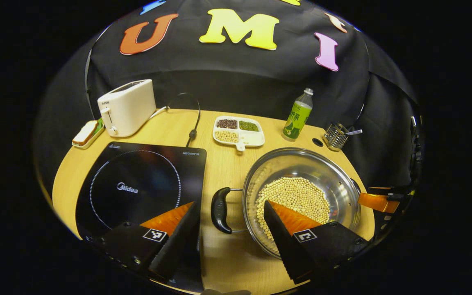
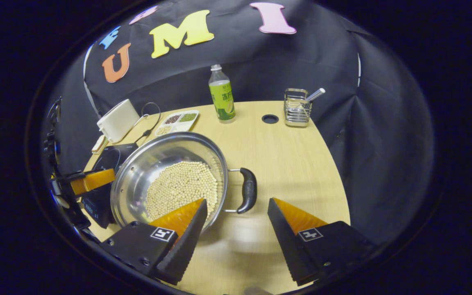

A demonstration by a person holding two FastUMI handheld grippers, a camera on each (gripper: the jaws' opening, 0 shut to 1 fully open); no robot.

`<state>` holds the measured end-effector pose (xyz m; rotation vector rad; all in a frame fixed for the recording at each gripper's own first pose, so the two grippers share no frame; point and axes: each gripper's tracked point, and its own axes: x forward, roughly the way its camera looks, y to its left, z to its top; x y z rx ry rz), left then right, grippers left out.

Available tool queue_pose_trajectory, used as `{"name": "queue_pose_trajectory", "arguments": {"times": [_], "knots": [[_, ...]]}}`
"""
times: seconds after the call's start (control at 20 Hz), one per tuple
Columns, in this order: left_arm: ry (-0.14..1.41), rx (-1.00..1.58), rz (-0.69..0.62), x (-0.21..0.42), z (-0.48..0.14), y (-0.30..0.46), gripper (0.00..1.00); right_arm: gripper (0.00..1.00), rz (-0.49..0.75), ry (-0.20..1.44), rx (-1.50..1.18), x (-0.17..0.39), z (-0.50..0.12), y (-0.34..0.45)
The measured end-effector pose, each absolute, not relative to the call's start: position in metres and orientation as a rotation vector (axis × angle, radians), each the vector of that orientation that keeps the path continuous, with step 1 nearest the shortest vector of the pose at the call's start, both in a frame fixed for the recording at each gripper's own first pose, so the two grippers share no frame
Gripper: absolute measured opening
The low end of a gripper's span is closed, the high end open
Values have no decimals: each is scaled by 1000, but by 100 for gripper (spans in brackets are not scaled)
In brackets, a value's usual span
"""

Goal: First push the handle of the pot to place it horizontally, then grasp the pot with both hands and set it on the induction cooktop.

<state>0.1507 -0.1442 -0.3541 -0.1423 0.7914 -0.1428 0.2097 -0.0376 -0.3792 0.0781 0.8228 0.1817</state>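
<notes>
On the bench (image 1: 228, 172), each black handle (image 1: 221, 210) of the bean pot (image 1: 301, 180) is framed by a spread claw (image 1: 232, 221); next, both must be pinched.

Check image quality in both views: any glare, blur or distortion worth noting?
Left gripper view: fisheye bends the table edge; soft glare on the induction cooktop and pot wall; sharp overall. Right gripper view: same curvature; a bright reflection on the table before the open right gripper; dark surroundings.
</notes>
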Motion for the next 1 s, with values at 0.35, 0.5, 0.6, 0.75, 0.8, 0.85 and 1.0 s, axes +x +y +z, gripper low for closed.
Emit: {"name": "queue_pose_trajectory", "arguments": {"times": [0.35,0.5,0.6,0.75,0.8,0.85,1.0], "knots": [[900,-137,-139,166,-386,-157,95,94,205,879,8,243,-403,-39],[928,-84,-137,168,-393,-162,91,92,220,931,-5,245,-415,-35],[964,-52,-139,168,-399,-163,91,83,222,961,-10,245,-422,-33],[1004,-34,-92,169,-405,-154,91,71,215,966,-8,248,-424,-35],[1005,-48,-89,171,-403,-155,90,70,215,974,-9,247,-423,-36],[1029,-57,-91,167,-406,-156,76,68,216,985,-11,248,-424,-36],[1033,-75,-95,169,-407,-157,72,65,214,997,-21,248,-422,-36]]}}
